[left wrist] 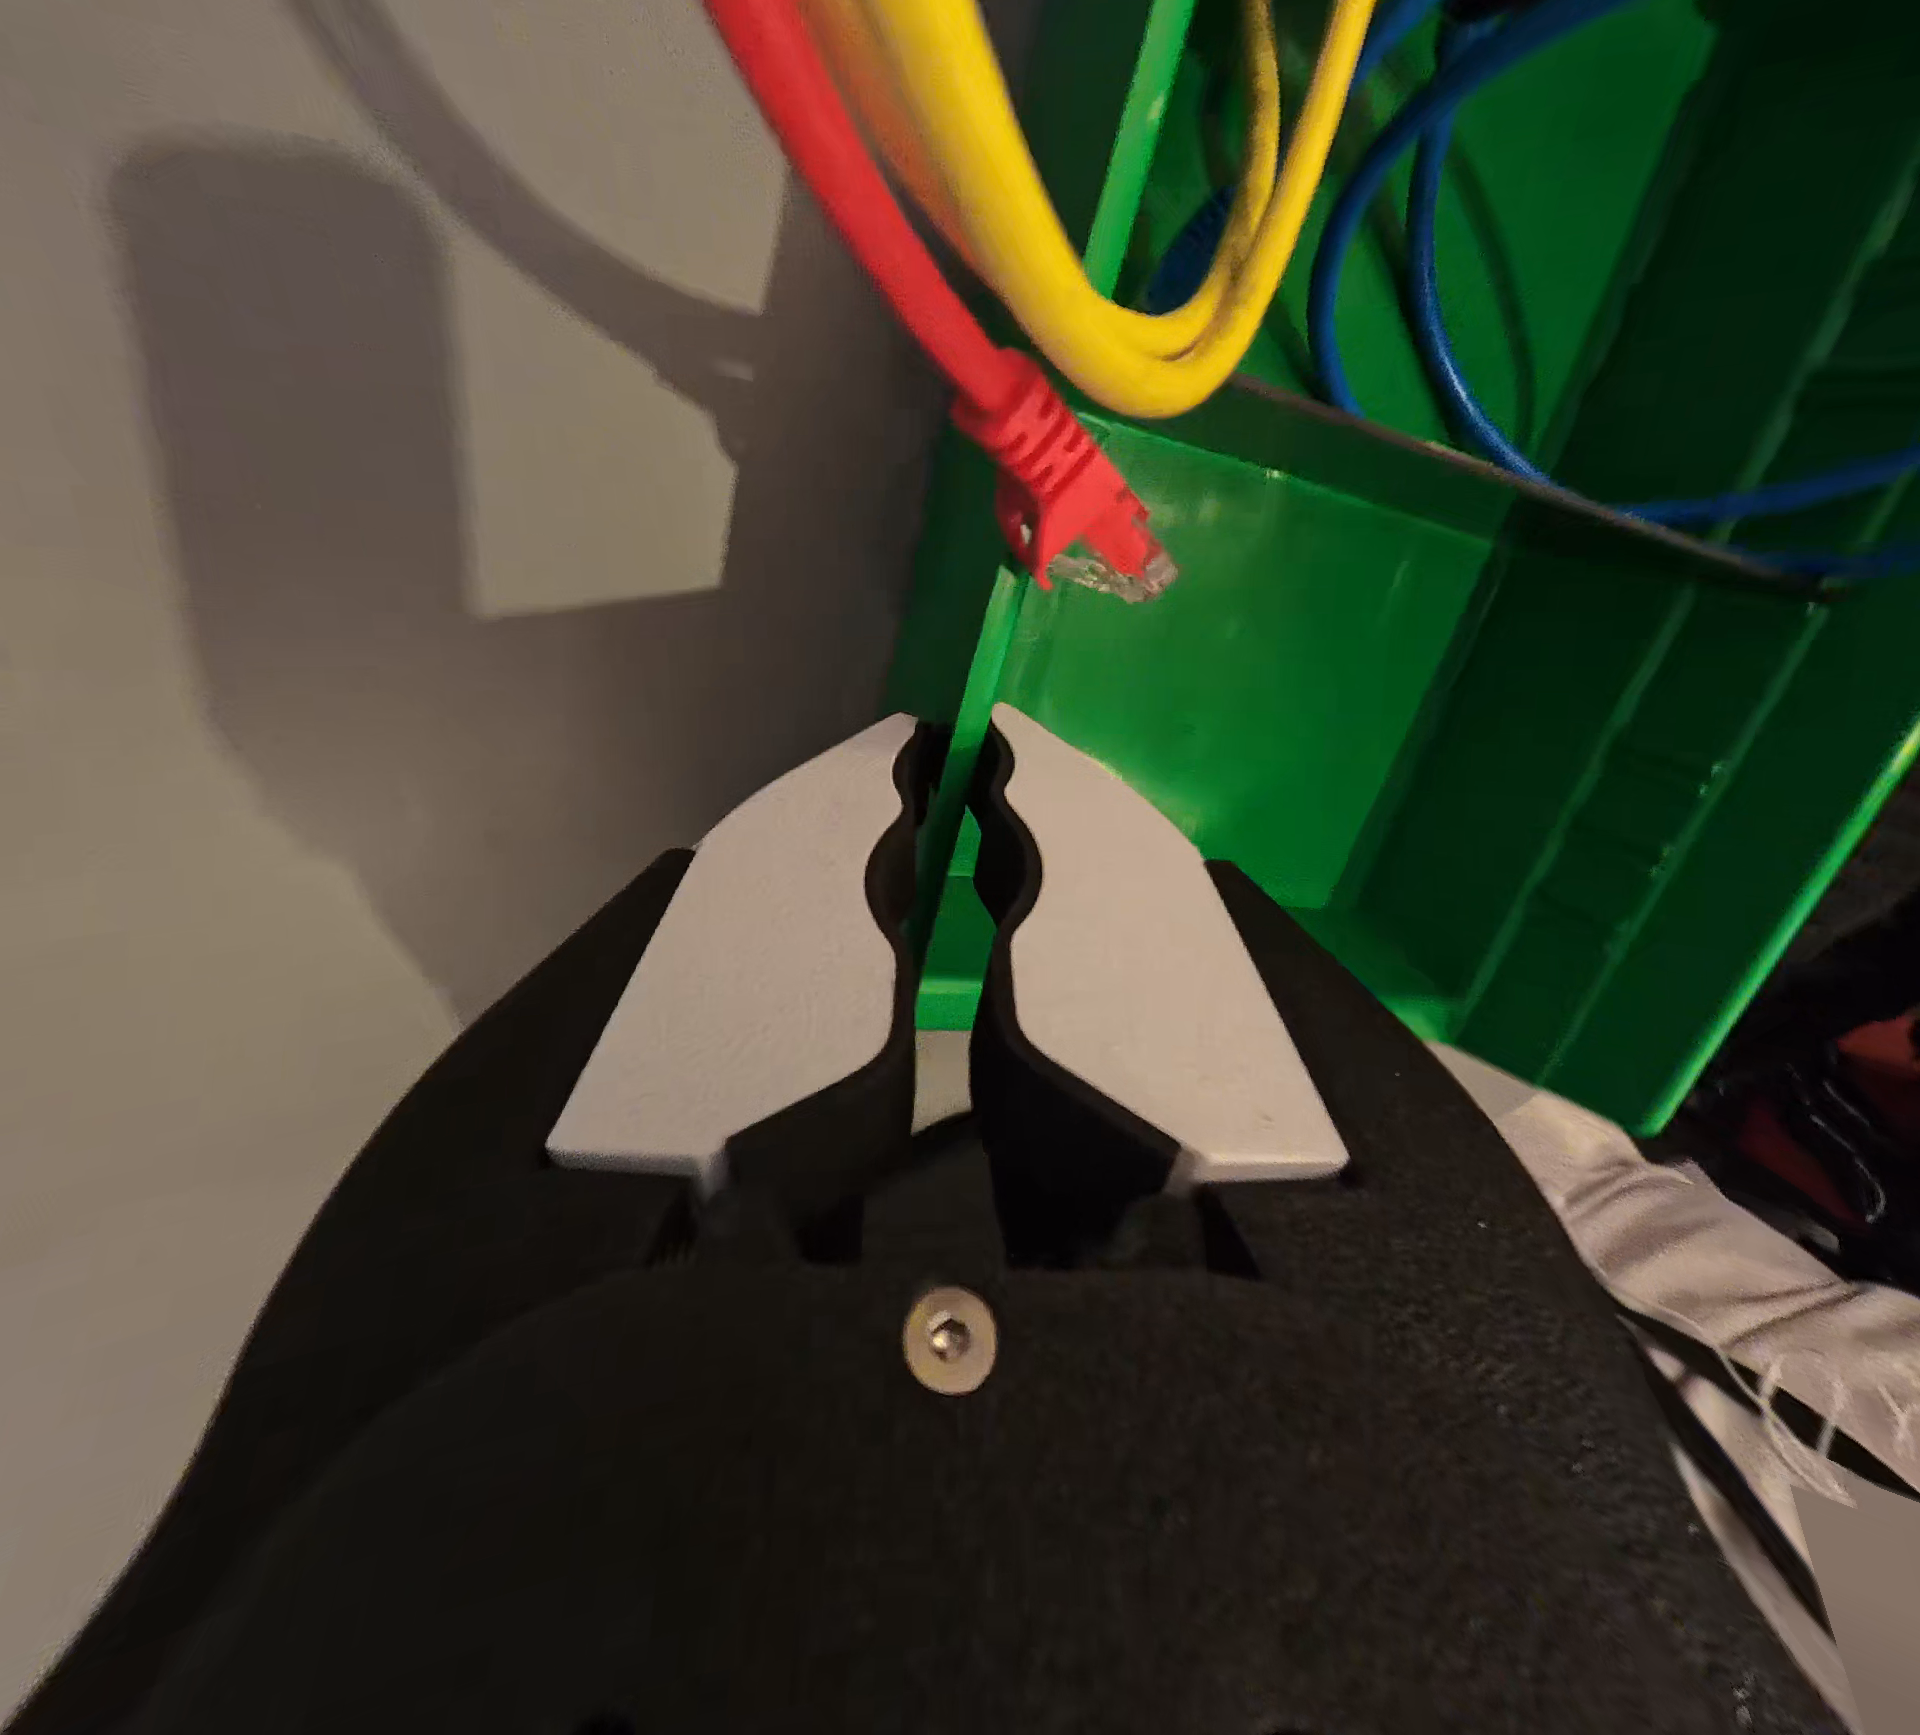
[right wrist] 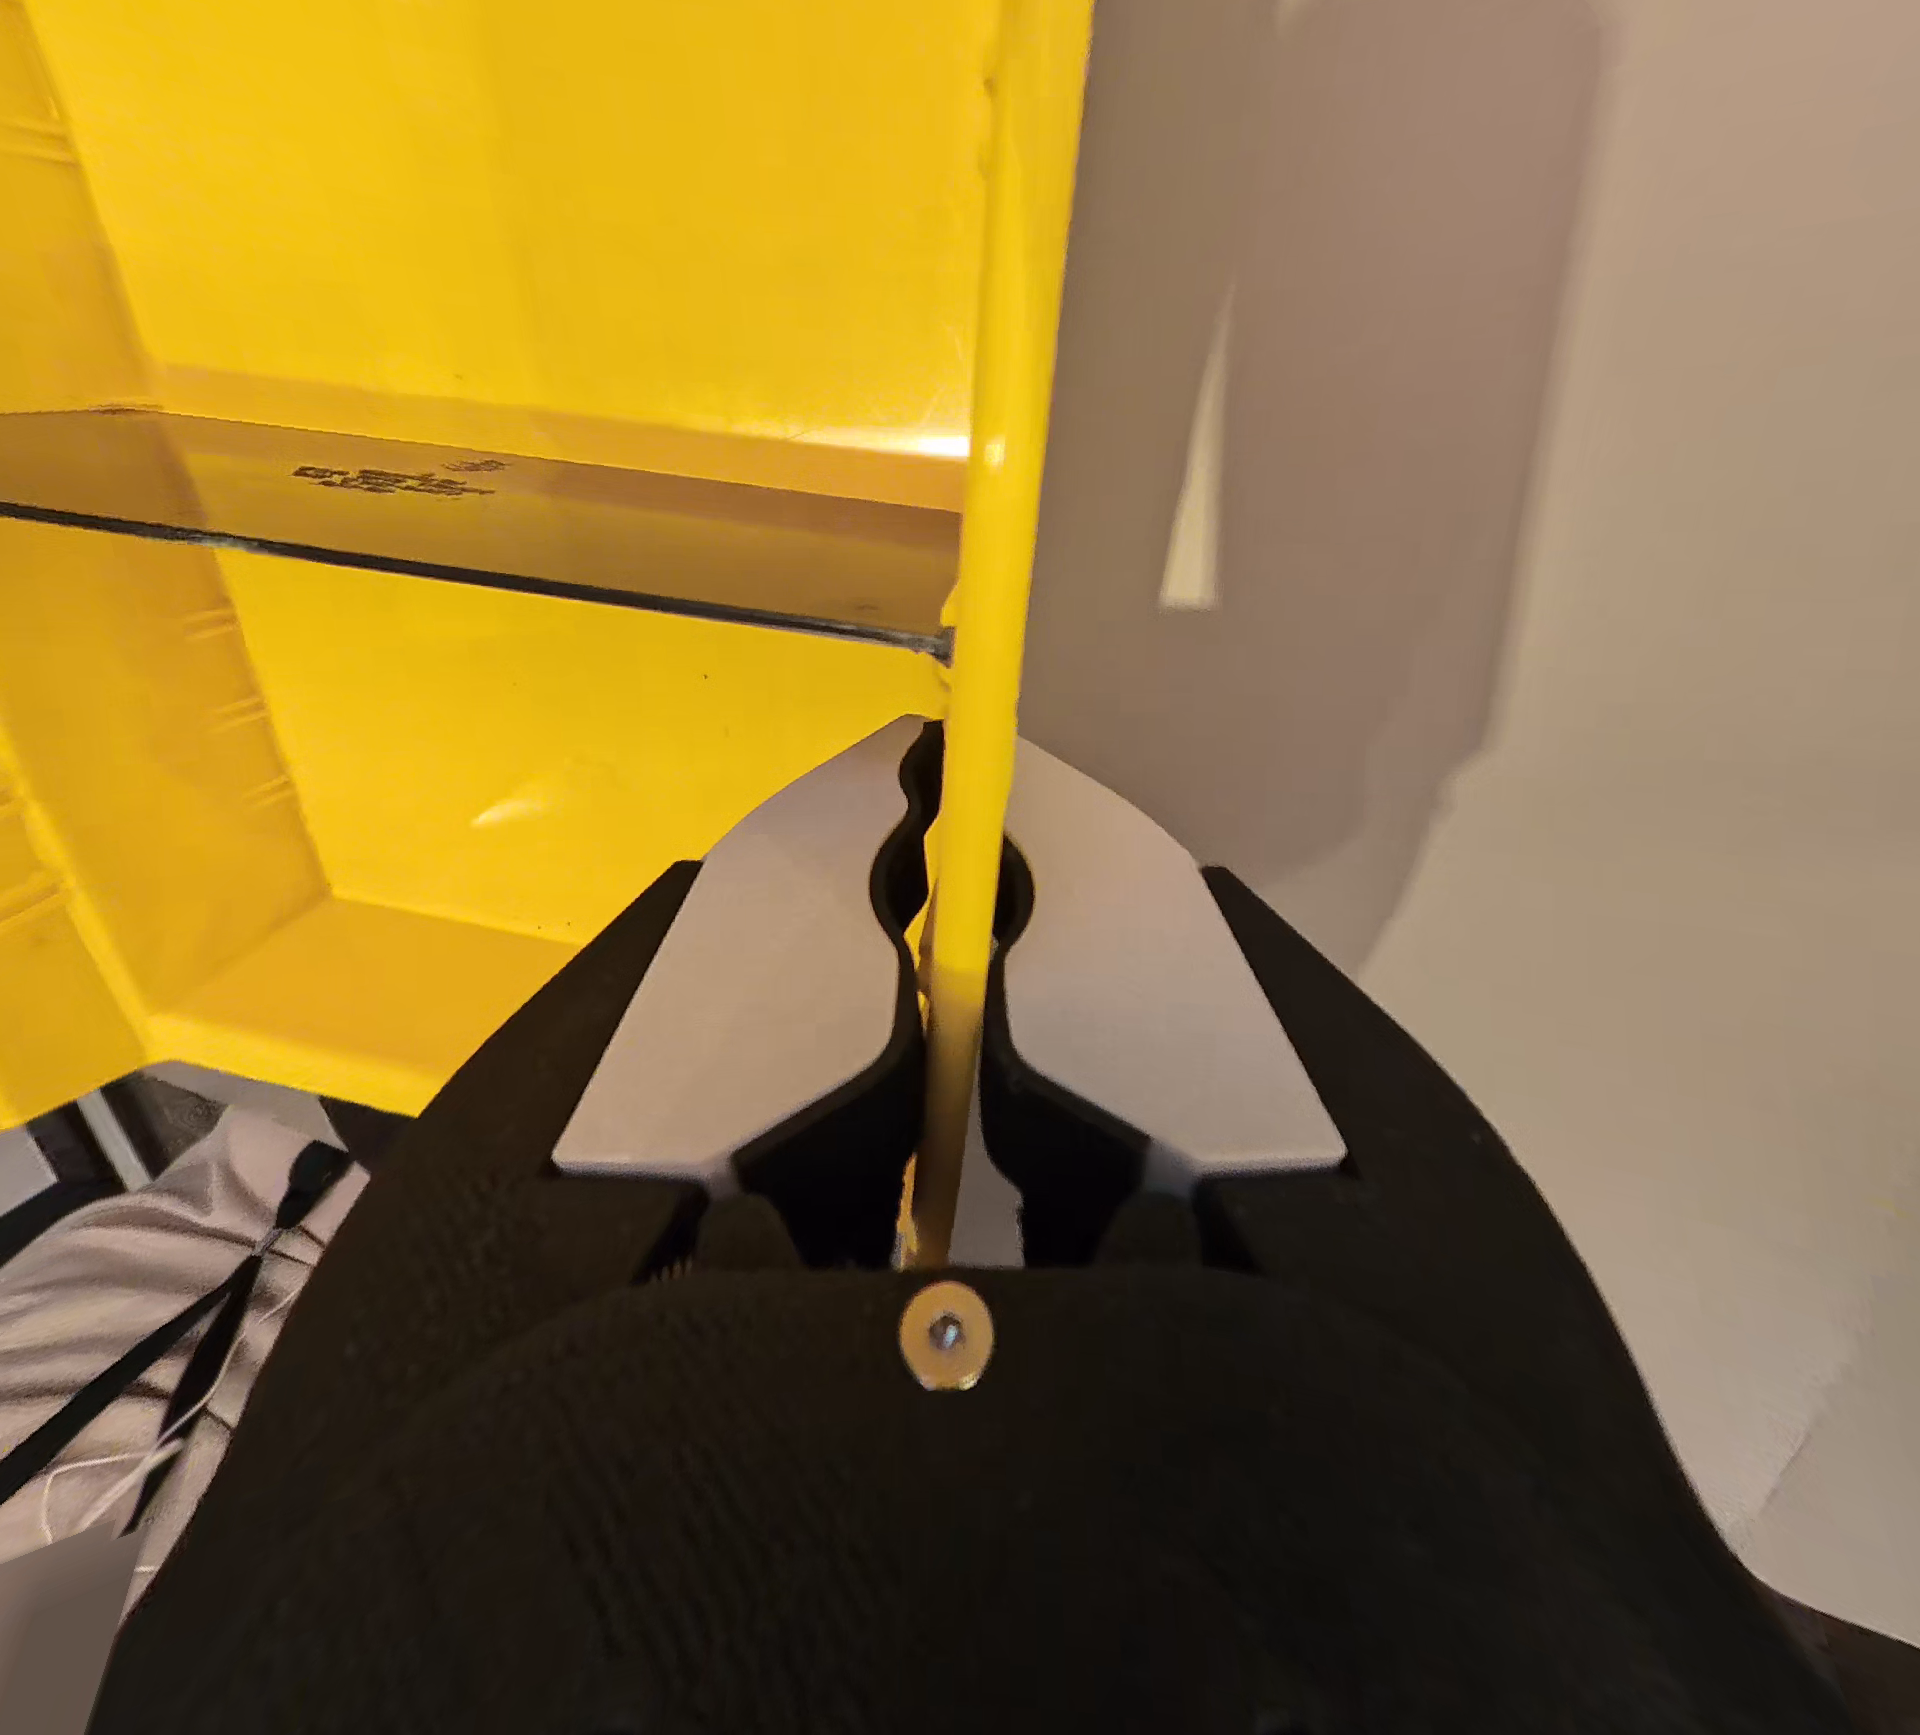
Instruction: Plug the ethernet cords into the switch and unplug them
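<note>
Two bins are gripped, no cord. Left view: left gripper [left wrist: 953, 740] pinches the green bin [left wrist: 1299, 698] rim; red ethernet cord [left wrist: 1060, 480] dangles just beyond, unplugged. Right view: right gripper [right wrist: 961, 750] clamps the yellow bin [right wrist: 520, 127] edge. No switch visible; next, probably positioning bins before plugging.

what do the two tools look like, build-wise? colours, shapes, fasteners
Both match: left tool and right tool have a matte black, grainy body, pale grey wedge-shaped fingers lined with wavy black pads, and a silver hex screw with washer at the centre. No cables, markings or sleeves visible.
</note>
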Tool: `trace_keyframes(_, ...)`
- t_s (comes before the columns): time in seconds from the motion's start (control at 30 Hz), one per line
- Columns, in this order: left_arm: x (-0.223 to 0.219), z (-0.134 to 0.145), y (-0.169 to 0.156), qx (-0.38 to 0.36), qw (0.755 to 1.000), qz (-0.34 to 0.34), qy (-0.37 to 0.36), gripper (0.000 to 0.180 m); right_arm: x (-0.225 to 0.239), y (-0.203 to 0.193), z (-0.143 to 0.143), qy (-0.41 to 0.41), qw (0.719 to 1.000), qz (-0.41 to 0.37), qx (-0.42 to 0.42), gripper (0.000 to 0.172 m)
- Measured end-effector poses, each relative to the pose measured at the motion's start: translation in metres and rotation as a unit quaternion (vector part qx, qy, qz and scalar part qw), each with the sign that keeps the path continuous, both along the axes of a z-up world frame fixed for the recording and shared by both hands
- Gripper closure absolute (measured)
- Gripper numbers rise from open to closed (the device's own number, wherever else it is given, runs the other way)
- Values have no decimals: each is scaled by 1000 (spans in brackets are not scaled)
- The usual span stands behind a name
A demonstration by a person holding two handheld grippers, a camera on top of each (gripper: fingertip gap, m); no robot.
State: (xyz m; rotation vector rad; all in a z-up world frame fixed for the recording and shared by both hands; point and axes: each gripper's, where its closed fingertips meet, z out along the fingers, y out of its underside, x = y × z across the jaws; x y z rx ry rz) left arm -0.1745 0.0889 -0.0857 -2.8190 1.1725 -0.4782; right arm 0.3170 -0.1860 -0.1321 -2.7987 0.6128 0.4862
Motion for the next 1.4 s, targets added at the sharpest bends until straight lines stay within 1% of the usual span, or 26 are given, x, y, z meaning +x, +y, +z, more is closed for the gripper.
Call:
trace_keyframes(0.07,-23,0,14,6,1000,24,-12,173,-7,12,-3,-8,1000,10,-17,166)
trace_keyframes(0.13,-45,1,25,-5,998,56,-36,172,-12,26,-2,-28,999,20,-27,164)
trace_keyframes(0.2,-70,1,32,-2,997,62,-42,172,-20,39,-1,-46,998,30,-40,162)
trace_keyframes(0.27,-97,2,37,6,996,78,-42,173,-31,51,-1,-65,996,45,-52,163)
trace_keyframes(0.33,-125,2,44,5,991,118,-56,172,-46,65,-1,-57,996,46,-49,162)
trace_keyframes(0.43,-165,3,54,10,982,174,-74,172,-61,76,-2,-87,992,72,-64,166)
trace_keyframes(0.5,-189,4,59,18,974,210,-82,172,-73,81,-2,-83,992,73,-61,167)
trace_keyframes(0.7,-220,5,58,-2,957,259,-131,171,-80,79,-2,-77,992,68,-68,167)
trace_keyframes(0.83,-236,6,63,14,959,249,-135,170,-71,75,-2,-75,993,45,-74,167)
trace_keyframes(0.93,-251,5,65,40,972,212,-97,173,-59,73,-2,-73,994,33,-77,167)
trace_keyframes(1.03,-261,5,67,59,976,193,-76,175,-50,70,-2,-69,994,32,-78,166)
trace_keyframes(1.13,-263,5,66,59,976,191,-83,174,-42,68,-2,-67,994,27,-79,167)
trace_keyframes(1.27,-263,4,65,80,978,175,-76,175,-33,65,-2,-66,994,14,-82,167)
trace_keyframes(1.4,-260,4,55,82,978,173,-82,175,-23,63,-2,-63,995,-4,-82,167)
